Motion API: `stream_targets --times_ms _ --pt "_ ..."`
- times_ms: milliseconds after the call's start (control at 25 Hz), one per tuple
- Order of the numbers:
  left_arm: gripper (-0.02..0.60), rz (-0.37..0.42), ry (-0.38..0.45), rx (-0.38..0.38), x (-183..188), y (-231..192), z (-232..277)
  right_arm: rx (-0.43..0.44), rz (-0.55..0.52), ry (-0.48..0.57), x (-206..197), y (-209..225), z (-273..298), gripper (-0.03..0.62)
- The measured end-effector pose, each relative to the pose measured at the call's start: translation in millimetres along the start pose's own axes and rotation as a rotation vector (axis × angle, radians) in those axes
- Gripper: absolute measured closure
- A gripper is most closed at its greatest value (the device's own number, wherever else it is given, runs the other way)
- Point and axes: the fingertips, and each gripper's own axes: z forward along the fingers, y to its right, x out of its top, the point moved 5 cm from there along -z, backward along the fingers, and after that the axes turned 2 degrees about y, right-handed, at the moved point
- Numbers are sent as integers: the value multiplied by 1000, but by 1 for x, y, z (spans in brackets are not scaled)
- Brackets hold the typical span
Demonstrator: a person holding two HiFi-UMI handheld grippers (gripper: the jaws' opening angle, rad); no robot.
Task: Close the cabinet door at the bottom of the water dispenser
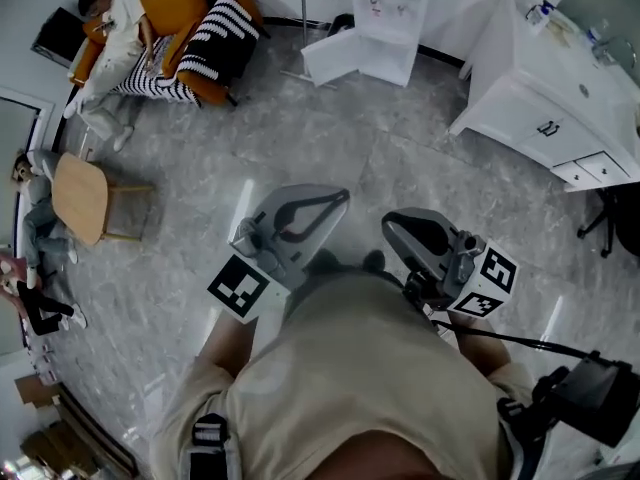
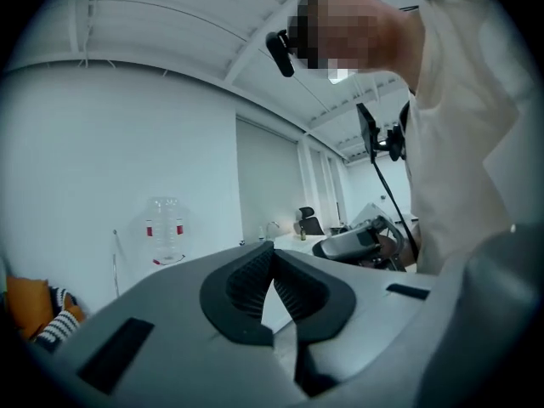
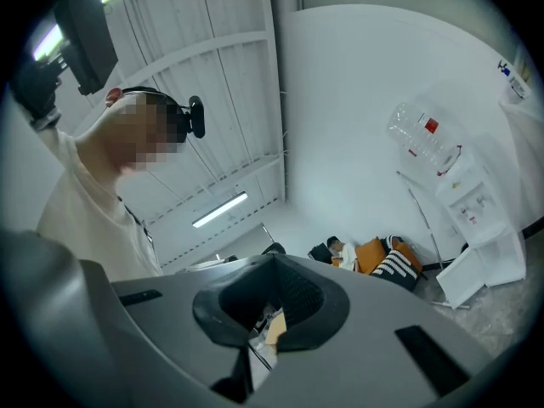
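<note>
Both tongs are pinched closed with nothing in them: left tongs (image 2: pixel 272 252), right tongs (image 3: pixel 272 260). Both are well short of the water dispenser (image 1: pixel 388 13). The cabinet door (image 1: pixel 328 60) stands open at the dispenser's base, swung out to its left in the head view. Suggest: close in on the dispenser, set closed tips on the door's outer face near the free edge, push steadily until flush. No grip needed.

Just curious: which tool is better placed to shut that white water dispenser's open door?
Probably left: the left tool looks nearer the open white cabinet door than the right tool, though both are far off.
</note>
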Motion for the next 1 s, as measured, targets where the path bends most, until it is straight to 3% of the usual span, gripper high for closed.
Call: stream_targets --times_ms 200,520,760,1000 --pt "588 -60 64 38 13 -45 -7 -15 -17 8 15 9 32 577" --pt "588 -65 94 16 -12 -147 10 -78 -32 -14 30 82 101 577" --pt "588 -6 33 12 -32 -231 1 -29 -20 -80 25 128 188 577" --pt "588 -74 38 76 -43 -288 -4 -21 -10 -96 33 162 235 577"
